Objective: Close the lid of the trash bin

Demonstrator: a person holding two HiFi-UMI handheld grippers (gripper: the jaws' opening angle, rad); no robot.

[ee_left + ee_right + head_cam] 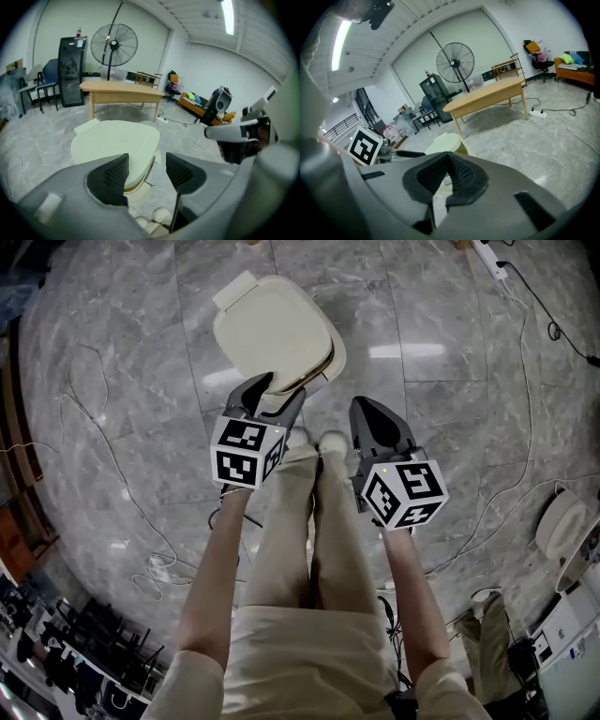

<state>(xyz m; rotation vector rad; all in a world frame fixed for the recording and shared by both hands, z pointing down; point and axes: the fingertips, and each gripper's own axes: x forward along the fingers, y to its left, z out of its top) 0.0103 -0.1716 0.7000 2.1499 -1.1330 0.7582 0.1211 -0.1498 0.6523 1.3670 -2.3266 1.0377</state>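
**Left tongs** (274, 395) (146, 161): Held on an outstretched left forearm (220, 568) and pitched forward and down, with the marker cube (246, 451) towards the person. Jaws were spread, nothing pinched. Their tips stood over the near edge of the trash bin; contact could not be told.

**Right tongs** (367, 413) (447, 159): Held on the right forearm (412, 587), level with the left tongs and just to their right, angled down less steeply. Jaws were pressed together at the tips and empty. They were clear of the bin, over bare floor.

**Trash bin** (333, 362) (447, 143): A cream bin standing on the floor directly ahead of the left tongs, and ahead and left of the right tongs.

**Lid** (272, 329) (117, 140): A cream, rounded lid lying nearly flat on the bin. A narrow dark gap showed along the edge nearest the tongs, so it was not fully seated.

**Floor** (450, 315): Grey marble tiles, open on all sides of the bin.

**Cables** (103, 456): They trailed well to the left of the left tongs.

**Shoes** (314, 439): The person's, between the two tongs and just short of the bin.

**Wooden table** (122, 89): It stood well beyond the bin.
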